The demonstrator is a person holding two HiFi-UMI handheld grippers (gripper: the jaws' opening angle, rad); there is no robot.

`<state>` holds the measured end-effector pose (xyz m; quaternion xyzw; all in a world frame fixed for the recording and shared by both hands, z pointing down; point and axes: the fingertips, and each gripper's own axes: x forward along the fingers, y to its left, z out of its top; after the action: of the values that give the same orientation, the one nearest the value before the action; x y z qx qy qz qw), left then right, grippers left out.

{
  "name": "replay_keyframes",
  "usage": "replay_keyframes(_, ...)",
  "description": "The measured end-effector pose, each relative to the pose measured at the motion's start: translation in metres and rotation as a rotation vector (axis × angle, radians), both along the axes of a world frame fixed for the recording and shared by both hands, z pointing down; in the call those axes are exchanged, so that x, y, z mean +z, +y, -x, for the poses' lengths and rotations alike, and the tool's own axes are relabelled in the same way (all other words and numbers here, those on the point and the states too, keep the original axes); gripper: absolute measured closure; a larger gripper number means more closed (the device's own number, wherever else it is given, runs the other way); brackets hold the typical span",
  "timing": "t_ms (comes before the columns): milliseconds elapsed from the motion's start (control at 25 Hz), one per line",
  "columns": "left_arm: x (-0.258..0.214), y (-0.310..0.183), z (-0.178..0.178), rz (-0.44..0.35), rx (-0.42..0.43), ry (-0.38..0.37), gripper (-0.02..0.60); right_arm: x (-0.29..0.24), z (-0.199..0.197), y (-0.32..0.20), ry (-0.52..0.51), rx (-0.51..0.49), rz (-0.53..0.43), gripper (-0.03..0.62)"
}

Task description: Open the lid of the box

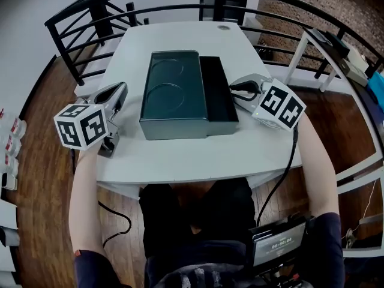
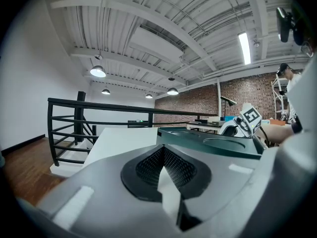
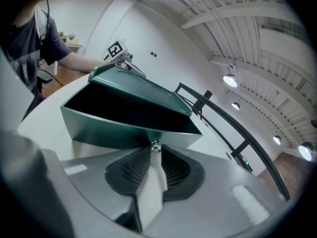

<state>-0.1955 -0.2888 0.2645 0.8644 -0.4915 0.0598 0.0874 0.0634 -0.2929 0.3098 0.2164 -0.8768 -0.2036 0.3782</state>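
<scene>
A dark green box [image 1: 180, 128] stands mid-table. Its lid [image 1: 174, 80], with two round recesses, covers the left part, and the dark inside [image 1: 217, 95] shows along the right. In the right gripper view the lid [image 3: 143, 90] stands clear above the box's rim. My right gripper [image 1: 233, 89] is at the box's right wall, its pads closed on a small metal knob [image 3: 155, 146] on that wall. My left gripper [image 1: 122, 90] rests on the table left of the box, shut, with nothing between its pads [image 2: 171, 170].
The white table [image 1: 180, 161] is ringed by a black railing [image 1: 78, 17]. A small round insert [image 1: 224, 27] sits at its far edge. A white desk [image 1: 336, 47] stands at the right. A cable [image 1: 288, 161] runs from the right gripper to a screen device [image 1: 279, 245].
</scene>
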Motion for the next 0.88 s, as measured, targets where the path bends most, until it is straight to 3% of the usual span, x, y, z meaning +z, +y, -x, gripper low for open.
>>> replay_keyframes(880,0.001,0.000,0.002,0.001,-0.001,0.003,0.566,0.003,-0.050,-0.008,0.045,0.069,-0.027,0.522)
